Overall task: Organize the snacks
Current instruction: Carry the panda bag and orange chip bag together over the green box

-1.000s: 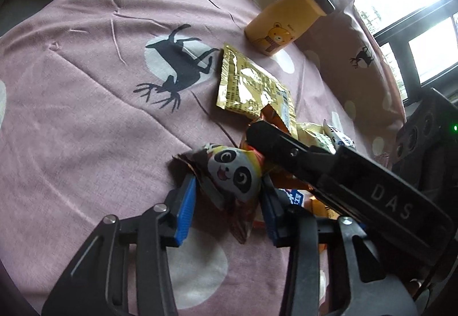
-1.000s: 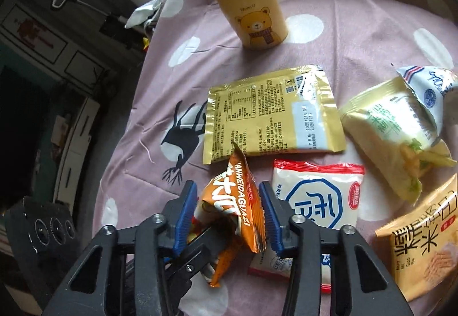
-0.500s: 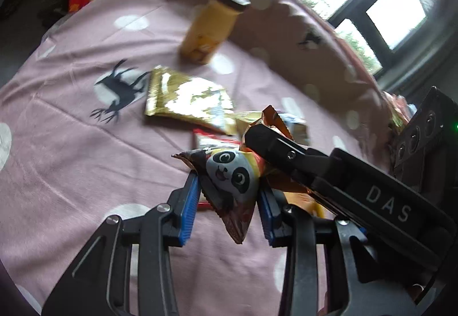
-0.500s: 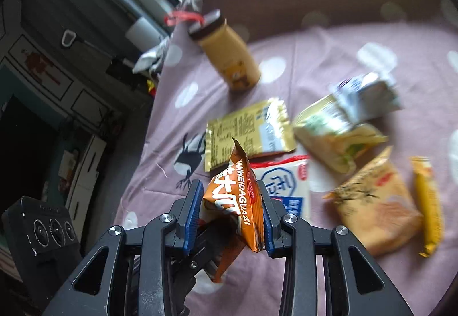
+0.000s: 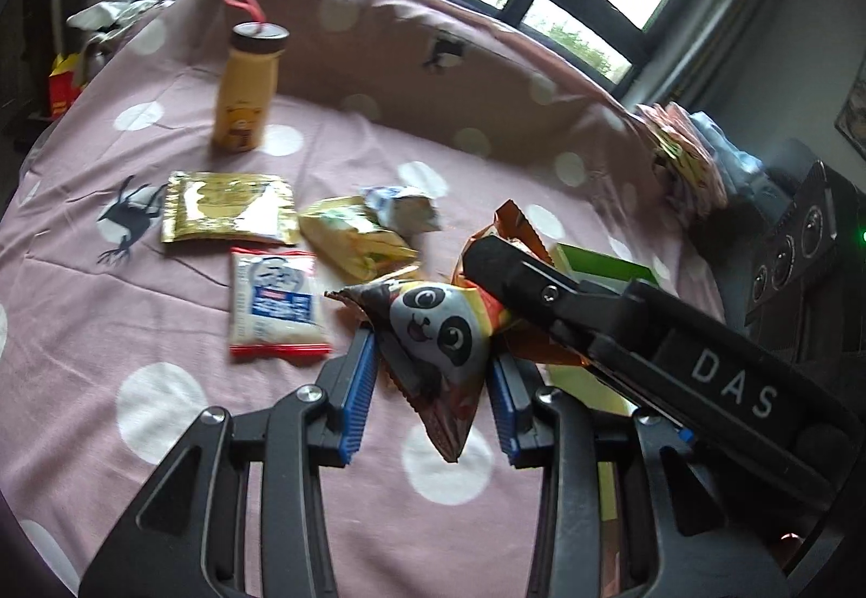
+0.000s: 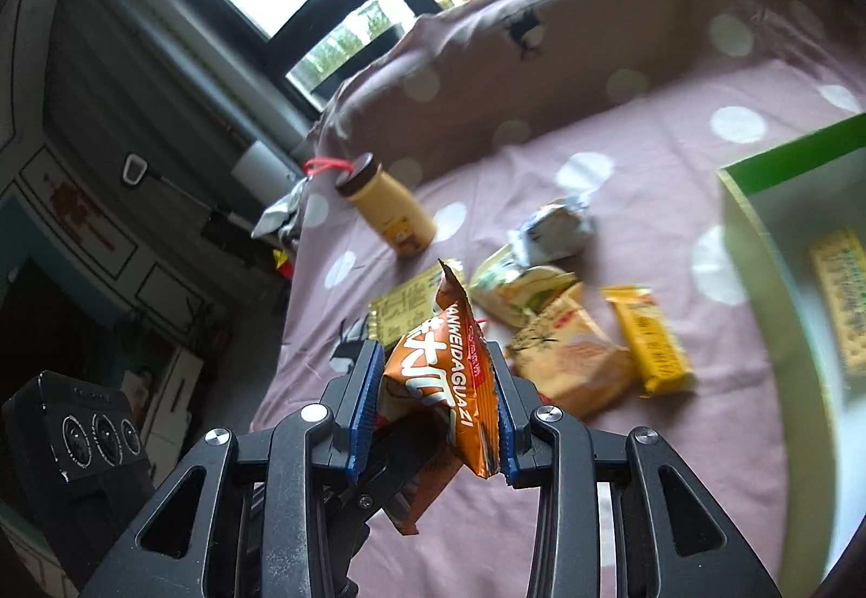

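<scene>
Both grippers clamp one orange panda snack packet [image 5: 444,333] above the spotted cloth [image 5: 162,327]: left gripper [image 5: 433,381] fingers and right gripper [image 6: 433,392] fingers pinch it.

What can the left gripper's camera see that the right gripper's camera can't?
Only the left wrist view shows the panda face on the held packet and the white packet with red edges on the cloth.

Only the right wrist view shows the yellow bar, the tan cracker bag and the inside of the green box.

Both show the bear bottle, the gold pouch, the pale green bag and the orange packet, which the left gripper and the right gripper grip together.
</scene>
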Tool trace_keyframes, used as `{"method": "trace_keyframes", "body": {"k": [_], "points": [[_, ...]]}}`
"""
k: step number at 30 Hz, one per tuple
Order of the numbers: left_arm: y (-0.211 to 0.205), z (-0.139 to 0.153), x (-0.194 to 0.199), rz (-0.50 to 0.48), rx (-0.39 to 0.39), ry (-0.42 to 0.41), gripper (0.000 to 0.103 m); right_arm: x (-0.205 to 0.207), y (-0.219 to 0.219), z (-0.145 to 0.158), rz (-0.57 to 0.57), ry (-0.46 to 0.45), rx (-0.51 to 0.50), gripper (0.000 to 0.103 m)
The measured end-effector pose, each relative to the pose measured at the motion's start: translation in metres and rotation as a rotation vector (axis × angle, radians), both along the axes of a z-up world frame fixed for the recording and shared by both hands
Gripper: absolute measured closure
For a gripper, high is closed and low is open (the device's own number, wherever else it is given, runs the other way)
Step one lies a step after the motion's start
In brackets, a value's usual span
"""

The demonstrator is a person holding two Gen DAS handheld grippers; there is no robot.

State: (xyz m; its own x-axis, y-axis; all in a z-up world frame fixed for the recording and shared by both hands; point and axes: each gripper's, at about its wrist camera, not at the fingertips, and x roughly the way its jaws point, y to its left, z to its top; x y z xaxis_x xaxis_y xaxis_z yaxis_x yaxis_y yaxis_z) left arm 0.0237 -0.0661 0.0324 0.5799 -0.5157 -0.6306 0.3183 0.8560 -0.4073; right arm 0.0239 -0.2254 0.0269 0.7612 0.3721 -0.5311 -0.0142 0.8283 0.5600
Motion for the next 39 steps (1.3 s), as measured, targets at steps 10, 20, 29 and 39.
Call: {"method": "trace_keyframes", "body": {"k": [10,20,29,39], "points": [[-0.039,0.025,-0.016,-0.031,0.011,-0.067,0.065,-0.027,-0.039,0.02,-0.057,-0.076,0.044,0.065],[-0.099,0.037,-0.023,-0.132,0.045,-0.108,0.065,-0.049,-0.095,0.021,-0.178,-0.095,0.113,0.065],[-0.143,0.028,-0.018,-0.291,0.011,-0.074,0.065,-0.07,-0.137,0.019,-0.318,-0.068,0.099,0.064],[-0.184,0.01,-0.015,-0.396,-0.028,-0.002,0.065,-0.08,-0.171,0.007,-0.443,0.0,0.078,0.065]]}}
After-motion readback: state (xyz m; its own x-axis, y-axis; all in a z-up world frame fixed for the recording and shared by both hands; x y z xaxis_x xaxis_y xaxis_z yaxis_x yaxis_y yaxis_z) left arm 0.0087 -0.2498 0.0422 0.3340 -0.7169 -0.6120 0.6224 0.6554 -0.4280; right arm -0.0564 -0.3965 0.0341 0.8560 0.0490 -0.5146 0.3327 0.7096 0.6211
